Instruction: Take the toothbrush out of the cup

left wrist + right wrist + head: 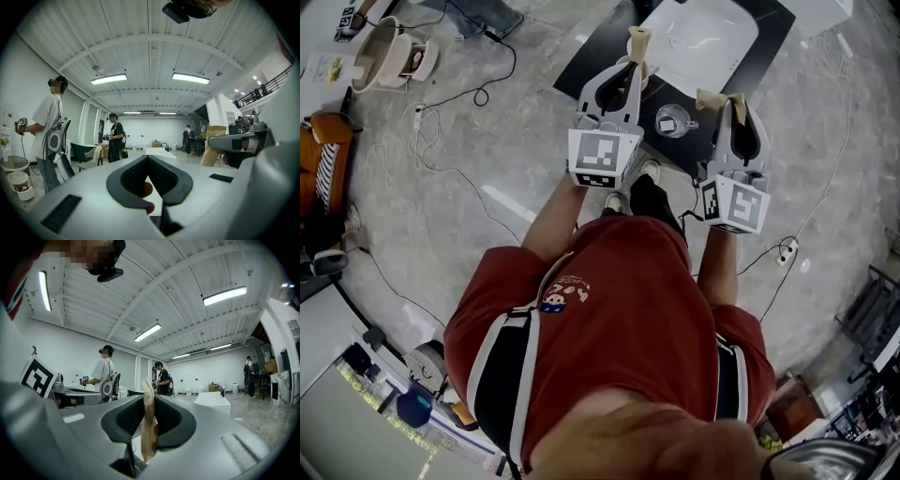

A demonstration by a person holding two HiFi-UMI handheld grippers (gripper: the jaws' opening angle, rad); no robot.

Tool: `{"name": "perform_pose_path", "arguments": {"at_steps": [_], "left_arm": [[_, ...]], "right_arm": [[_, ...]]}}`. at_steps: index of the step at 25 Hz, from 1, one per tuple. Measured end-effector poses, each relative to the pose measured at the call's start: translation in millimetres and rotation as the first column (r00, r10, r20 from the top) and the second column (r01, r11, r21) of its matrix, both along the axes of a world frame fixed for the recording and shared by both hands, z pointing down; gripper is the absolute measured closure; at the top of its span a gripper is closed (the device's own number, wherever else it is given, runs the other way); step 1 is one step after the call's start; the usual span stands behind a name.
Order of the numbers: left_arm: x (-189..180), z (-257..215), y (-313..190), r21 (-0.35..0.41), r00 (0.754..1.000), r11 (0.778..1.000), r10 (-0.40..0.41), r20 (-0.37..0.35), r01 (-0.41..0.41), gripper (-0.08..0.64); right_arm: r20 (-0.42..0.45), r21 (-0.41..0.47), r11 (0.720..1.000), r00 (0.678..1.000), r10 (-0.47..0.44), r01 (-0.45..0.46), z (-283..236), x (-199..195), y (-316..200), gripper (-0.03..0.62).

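Left gripper [637,39]: held out ahead of the person, marker cube [602,159] facing up. In the left gripper view the left gripper [148,158] has its jaws closed to a point, the black pads meeting at the tip.

Right gripper [723,99]: held level with the left one, its own marker cube [736,203] toward the person. In the right gripper view the right gripper [148,394] also has its jaws pressed together, with the tan tip wrapping standing as one thin strip between the black pads.

Cup [672,121]: clear, upright on the dark mat [591,61]. It sits in the gap between the two grippers, just beside the right jaw tips on their inner side, and nearer the person than the left jaw tips. It touches neither gripper.

Toothbrush: a pale shape shows inside the cup, too small to make out as the brush.

Beyond the jaw tips, a white basin [703,37] rests on the same mat.

Both gripper views are tilted up toward the ceiling lights and show no cup. Past the left jaws there is a white block [159,151] and two standing people [115,136]. Past the right jaws the white block [213,401] lies to the right and two people [105,369] to the left.
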State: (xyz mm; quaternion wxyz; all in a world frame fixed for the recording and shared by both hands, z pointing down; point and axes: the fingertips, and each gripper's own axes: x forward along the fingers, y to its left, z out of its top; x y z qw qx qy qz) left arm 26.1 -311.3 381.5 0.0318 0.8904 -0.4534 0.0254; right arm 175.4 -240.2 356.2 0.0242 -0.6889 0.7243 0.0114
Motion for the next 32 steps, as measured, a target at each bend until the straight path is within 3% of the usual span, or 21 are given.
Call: {"name": "perform_pose_path", "arguments": {"at_steps": [4, 10, 19, 32], "left_arm": [[8, 13, -10, -0.028, 0.999, 0.999, -0.014, 0.036, 0.015, 0.552], [17, 39, -33, -0.081, 0.997, 0.995, -0.044, 0.067, 0.05, 0.495], [25, 88, -64, -0.213, 0.984, 0.97, -0.08, 0.159, 0.114, 0.359], [27, 138, -91, -0.308, 0.955, 0.926, -0.137, 0.265, 0.218, 0.348]], "right_arm": [[0.024, -0.009, 1.0, 1.0, 0.0, 0.0, 5, 12, -8, 0.517], [0.063, -0.029, 1.0, 0.998, -0.009, 0.01, 22, 30, -28, 0.517], [0.08, -0.061, 0.997, 0.996, -0.041, 0.046, 37, 51, -57, 0.517], [0.137, -0.114, 0.987, 0.986, -0.097, 0.113, 67, 61, -89, 0.517]]}}
